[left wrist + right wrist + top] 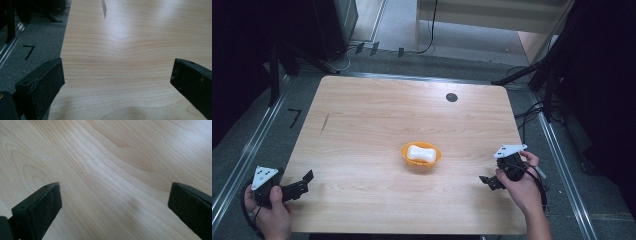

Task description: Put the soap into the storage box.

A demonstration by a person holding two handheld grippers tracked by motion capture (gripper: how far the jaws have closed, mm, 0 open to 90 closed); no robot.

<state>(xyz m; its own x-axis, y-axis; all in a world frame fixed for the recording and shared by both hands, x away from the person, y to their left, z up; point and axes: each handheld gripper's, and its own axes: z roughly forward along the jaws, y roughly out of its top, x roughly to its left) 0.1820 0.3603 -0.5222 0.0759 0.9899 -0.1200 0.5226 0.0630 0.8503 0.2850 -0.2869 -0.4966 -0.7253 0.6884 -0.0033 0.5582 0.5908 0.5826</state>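
Note:
An orange bowl [404, 154] sits near the middle of the wooden table [372, 120], and a white lumpy object [420, 152] lies in it. My left gripper [304, 181] hovers at the table's front left corner, held by a hand, its jaws wide apart with nothing between them. In the left gripper view my left gripper [117, 75] looks over bare wood. My right gripper [487, 181] is at the front right, to the right of the bowl and apart from it, also open. In the right gripper view my right gripper [115, 195] frames plain wood grain.
A dark round hole [451, 97] marks the table's far side, and a dark streak [325, 122] lies at the left. Grey floor with a metal rail [247, 150] and a taped mark [294, 117] runs along the left. Cables [532, 112] and black stands [273, 75] surround the table.

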